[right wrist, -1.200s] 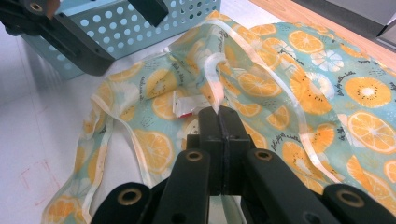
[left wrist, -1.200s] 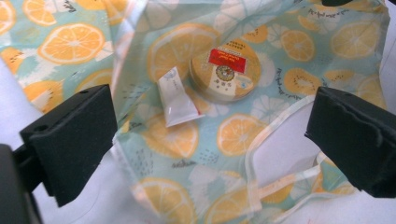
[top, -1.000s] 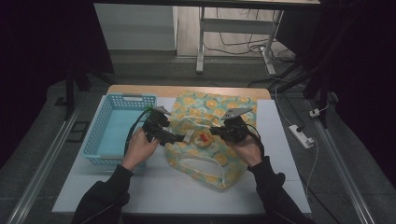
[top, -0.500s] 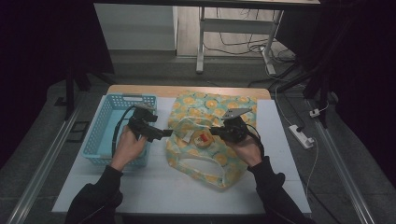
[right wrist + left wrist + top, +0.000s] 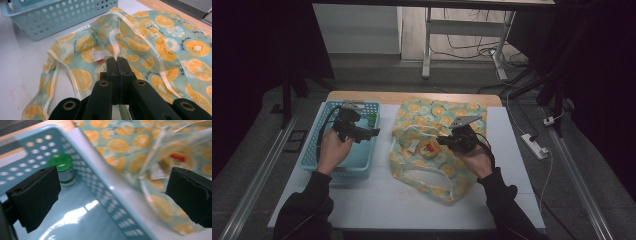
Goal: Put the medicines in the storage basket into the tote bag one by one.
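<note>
Pinching a fold at the mouth of the orange-print fabric bag (image 5: 160, 50), the right hand-held gripper (image 5: 117, 61) has its two black jaws pressed together on the pale edge strip of the cloth. From above, this right hand-held gripper (image 5: 443, 141) sits over the middle of the bag (image 5: 439, 112), just beside a round item with a red label (image 5: 428, 148) lying in the opening. The bag lies flat on the white surface (image 5: 382, 200), its pale handles trailing toward the person's side.

The left hand-held gripper (image 5: 374, 132) is released: its jaws stand wide apart with nothing between them. It hovers above the right-hand wall of the light blue perforated basket (image 5: 312, 160), jaws pointing toward the bag. A small jar with a green lid (image 5: 62, 168) stands upright in a far corner of the basket (image 5: 105, 185), close against the wall. Basket and bag lie side by side, near each other.
</note>
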Available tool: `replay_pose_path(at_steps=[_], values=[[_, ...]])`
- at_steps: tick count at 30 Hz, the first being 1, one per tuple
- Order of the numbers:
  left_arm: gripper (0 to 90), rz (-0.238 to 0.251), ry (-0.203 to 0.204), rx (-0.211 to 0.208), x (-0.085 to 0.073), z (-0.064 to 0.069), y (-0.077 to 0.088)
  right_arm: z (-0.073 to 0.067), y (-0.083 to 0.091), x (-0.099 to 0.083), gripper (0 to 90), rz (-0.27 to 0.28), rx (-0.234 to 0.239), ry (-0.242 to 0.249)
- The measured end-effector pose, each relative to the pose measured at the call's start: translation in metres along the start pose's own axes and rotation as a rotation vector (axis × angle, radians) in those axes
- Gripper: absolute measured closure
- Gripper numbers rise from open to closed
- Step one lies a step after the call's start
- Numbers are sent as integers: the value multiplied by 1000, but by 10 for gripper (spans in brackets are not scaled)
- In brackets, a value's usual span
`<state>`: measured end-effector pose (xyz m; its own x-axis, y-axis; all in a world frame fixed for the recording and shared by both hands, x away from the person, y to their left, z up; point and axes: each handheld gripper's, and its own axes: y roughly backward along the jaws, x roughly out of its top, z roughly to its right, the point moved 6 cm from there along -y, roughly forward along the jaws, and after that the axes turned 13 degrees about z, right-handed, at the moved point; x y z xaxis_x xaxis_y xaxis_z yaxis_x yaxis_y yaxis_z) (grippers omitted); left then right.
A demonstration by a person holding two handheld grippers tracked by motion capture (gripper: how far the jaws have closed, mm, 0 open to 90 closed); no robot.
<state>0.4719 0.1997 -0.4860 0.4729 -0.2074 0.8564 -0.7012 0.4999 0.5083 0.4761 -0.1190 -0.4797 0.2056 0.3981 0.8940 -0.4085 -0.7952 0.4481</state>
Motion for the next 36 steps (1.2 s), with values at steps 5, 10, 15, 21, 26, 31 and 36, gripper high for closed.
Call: replay_pose_path(at_steps=[5, 10, 15, 21, 26, 31, 36], values=[[0, -22, 49, 32, 2, -19, -5, 0, 0, 0, 900, -2, 2, 0], [0, -59, 74, 64, 6, -34, -15, 1, 0, -1, 900, -3, 1, -2], [0, -89, 83, 77, 9, -45, -28, 1, 1, 0, 900, -2, 1, -4], [4, -112, 91, 103, 11, -57, -43, 1, 2, 0, 900, 1, 2, -5], [22, -152, 86, 136, 12, -68, -54, 1, 2, 0, 900, 2, 1, -7], [56, -195, 94, 139, 7, -74, -65, 1, 3, 1, 900, 6, 2, -6], [132, -208, 101, 137, 4, -76, -72, 2, 3, 1, 900, 5, 2, -6]])
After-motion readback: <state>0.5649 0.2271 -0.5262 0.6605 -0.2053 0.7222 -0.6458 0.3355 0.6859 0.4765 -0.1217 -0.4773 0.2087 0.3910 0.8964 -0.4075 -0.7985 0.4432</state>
